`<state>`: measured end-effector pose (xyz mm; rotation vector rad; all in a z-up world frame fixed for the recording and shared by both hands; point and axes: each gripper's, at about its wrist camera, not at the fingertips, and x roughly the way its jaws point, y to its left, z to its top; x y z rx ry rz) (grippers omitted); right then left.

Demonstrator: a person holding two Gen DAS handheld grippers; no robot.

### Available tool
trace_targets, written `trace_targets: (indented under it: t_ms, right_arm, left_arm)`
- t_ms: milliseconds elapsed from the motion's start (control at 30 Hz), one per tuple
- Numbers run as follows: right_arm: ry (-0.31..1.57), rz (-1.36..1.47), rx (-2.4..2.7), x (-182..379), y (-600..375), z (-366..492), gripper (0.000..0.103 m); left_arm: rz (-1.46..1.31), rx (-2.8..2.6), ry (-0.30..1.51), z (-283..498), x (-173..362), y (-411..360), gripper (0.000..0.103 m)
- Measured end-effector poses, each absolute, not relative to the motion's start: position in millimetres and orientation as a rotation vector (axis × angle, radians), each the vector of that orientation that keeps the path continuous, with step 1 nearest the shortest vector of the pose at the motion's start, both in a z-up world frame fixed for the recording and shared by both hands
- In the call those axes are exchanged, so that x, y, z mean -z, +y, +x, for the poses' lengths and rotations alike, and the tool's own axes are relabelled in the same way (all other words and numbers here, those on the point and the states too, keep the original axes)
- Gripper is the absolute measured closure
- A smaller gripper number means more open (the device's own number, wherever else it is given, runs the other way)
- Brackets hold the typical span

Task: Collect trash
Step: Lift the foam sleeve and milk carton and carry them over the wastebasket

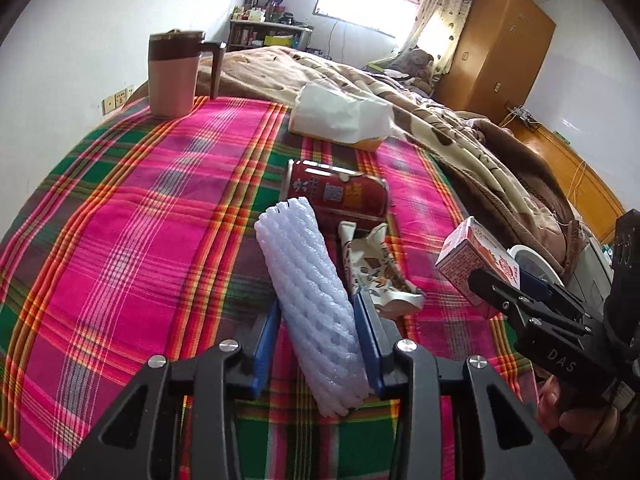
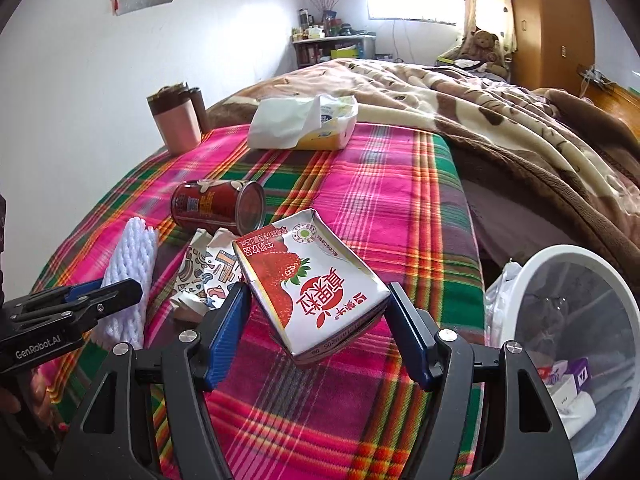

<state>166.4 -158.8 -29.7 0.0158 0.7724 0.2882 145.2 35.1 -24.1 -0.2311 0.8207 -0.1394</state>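
Task about halfway, I judge — white bin [image 2: 532, 276] beside bed already has some scraps inside. Left on plaid surface [image 1: 120, 240]: red can [image 1: 336, 196] lying on side, crumpled wrapper [image 1: 380, 276] just beside it. My left tool [image 1: 316, 320] clenched on white foam net [image 1: 308, 300], pads press both its sides. My right tool [image 2: 316, 316] grasping strawberry milk carton [image 2: 312, 284], jaws wide, carton lifted off surface — bin near, to right.
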Motion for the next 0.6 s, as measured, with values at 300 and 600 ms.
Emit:
trace_targets:
  t_ms: [300,600]
  right_arm:
    - [0.705,0.071,-0.246,9,-178,146,0.034]
    - [0.639,0.104,-0.176,-11,-206,124,0.033]
  left_arm:
    - [-0.168,0.197,0.736,129,-7,14,0.064]
    - [-0.103,0.281,0.67,118,-31,-18,0.064]
